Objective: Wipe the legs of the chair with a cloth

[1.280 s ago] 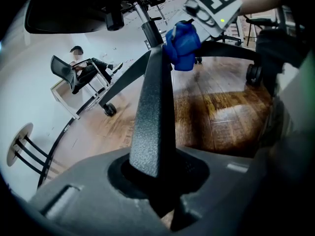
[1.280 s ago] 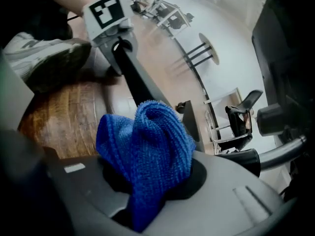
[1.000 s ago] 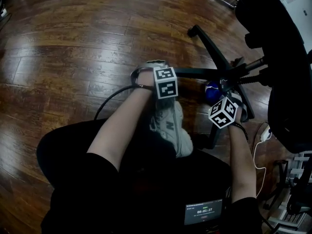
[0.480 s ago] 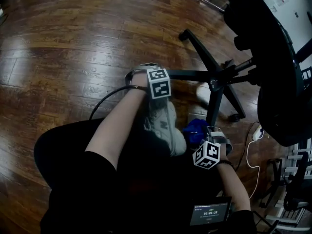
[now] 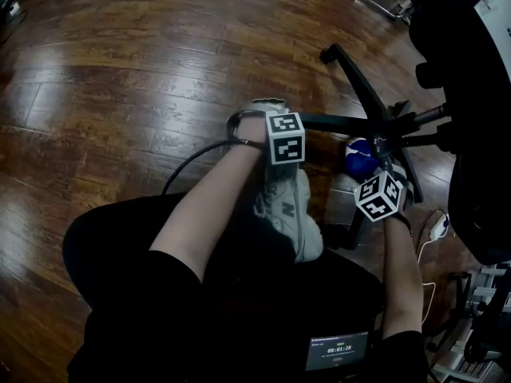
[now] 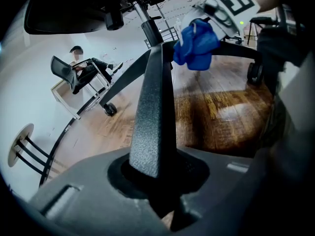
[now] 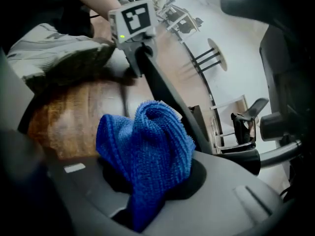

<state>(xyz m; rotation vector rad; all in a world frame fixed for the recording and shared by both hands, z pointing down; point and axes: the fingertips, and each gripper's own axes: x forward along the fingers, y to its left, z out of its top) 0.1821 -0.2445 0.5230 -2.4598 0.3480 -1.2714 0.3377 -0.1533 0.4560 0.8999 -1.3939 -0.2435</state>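
Observation:
The black office chair's star base (image 5: 382,126) stands on the wooden floor at the right of the head view. My left gripper (image 6: 156,181) is shut on one chair leg (image 6: 152,107), which runs from its jaws up to the hub. In the head view this leg (image 5: 335,123) lies level, right of the left gripper's marker cube (image 5: 286,138). My right gripper (image 7: 142,181) is shut on a bunched blue cloth (image 7: 147,146). The cloth (image 5: 359,156) rests against the near leg close to the hub, just above the right marker cube (image 5: 379,195).
A grey sneaker (image 5: 287,206) lies under my left forearm, beside the near leg. A white power strip (image 5: 437,226) with its cable sits on the floor at the right. The dark chair seat (image 5: 471,94) overhangs the base. A person sits far off (image 6: 81,70).
Half a second ago the right gripper had drawn back along the near leg with the cloth; it is now up near the hub again. The left gripper has kept its hold.

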